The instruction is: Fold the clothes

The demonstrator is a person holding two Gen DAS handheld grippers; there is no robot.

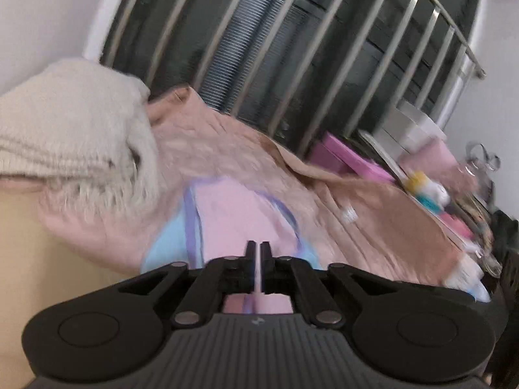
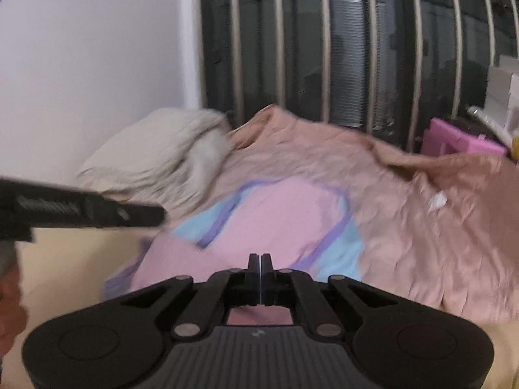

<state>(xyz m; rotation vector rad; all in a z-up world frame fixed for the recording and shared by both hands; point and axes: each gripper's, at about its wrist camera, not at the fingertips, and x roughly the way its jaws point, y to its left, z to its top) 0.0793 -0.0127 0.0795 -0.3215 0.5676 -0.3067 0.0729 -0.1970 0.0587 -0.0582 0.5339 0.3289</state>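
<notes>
- Two tongs, both pressed together on the pink top: my left gripper shows a strip of pink cloth between its fingers, and my right gripper is closed with pink cloth just under it, so I judge it pinches the hem as well.
- Pink top with blue sleeves and purple trim lies part spread on the peach quilt, near end lifted toward me, far end resting on the bed.
- Left gripper's arm crosses the right view at the left edge, so both ends of the hem are up at once, I reckon.
- Cream blanket is bunched just beside the top, at its left; a pink box sits well off by the barred window.
- Both views are blurred, so exact creases I cannot tell.
- Risk: thin cloth could slip out of either pinch if I swing fast, and the fold would land crooked.
- Risk: a sleeve could drag across the quilt's wrinkles and tuck under unevenly.
- Risk: swinging left may snag the cream blanket and pull it onto the top.
</notes>
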